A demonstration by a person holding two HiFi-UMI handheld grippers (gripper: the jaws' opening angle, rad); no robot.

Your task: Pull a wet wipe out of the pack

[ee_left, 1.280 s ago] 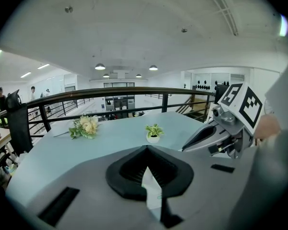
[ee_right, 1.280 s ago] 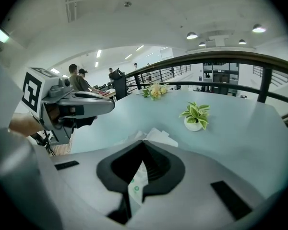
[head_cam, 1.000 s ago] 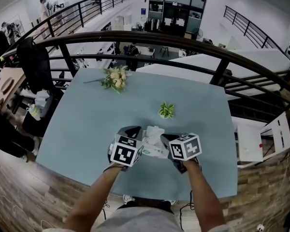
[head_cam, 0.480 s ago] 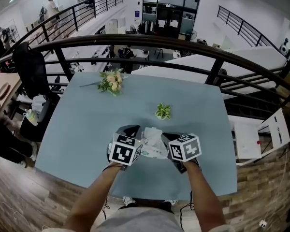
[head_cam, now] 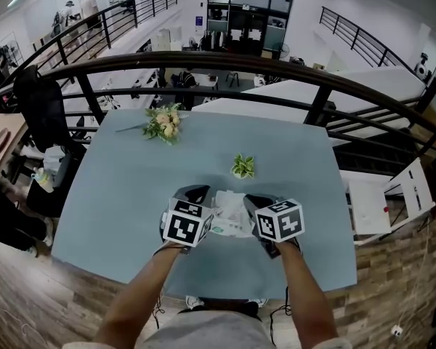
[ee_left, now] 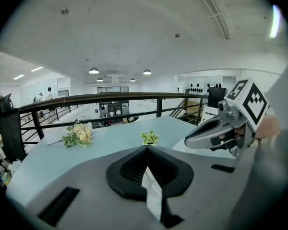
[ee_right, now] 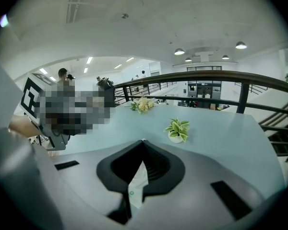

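The white wet wipe pack (head_cam: 229, 221) lies on the light blue table (head_cam: 131, 195) near its front edge, with crumpled white tissue sticking up at its top. My left gripper (head_cam: 198, 196) is at the pack's left end and my right gripper (head_cam: 256, 202) at its right end. In the left gripper view the left gripper (ee_left: 146, 150) is shut, with a thin white flap (ee_left: 152, 195) pinched between its pads. The right gripper (ee_right: 143, 143) is shut on a white flap with green print (ee_right: 136, 183). Both flaps look like edges of the pack.
A small potted plant (head_cam: 242, 167) stands just beyond the pack, and a flower bouquet (head_cam: 163, 122) lies at the far left. A dark railing (head_cam: 218, 64) runs behind the table. A white chair (head_cam: 385, 202) stands off the right edge.
Both grippers and the pack have kept their places. Only the head view has shifted slightly, and people in the background have walked on.
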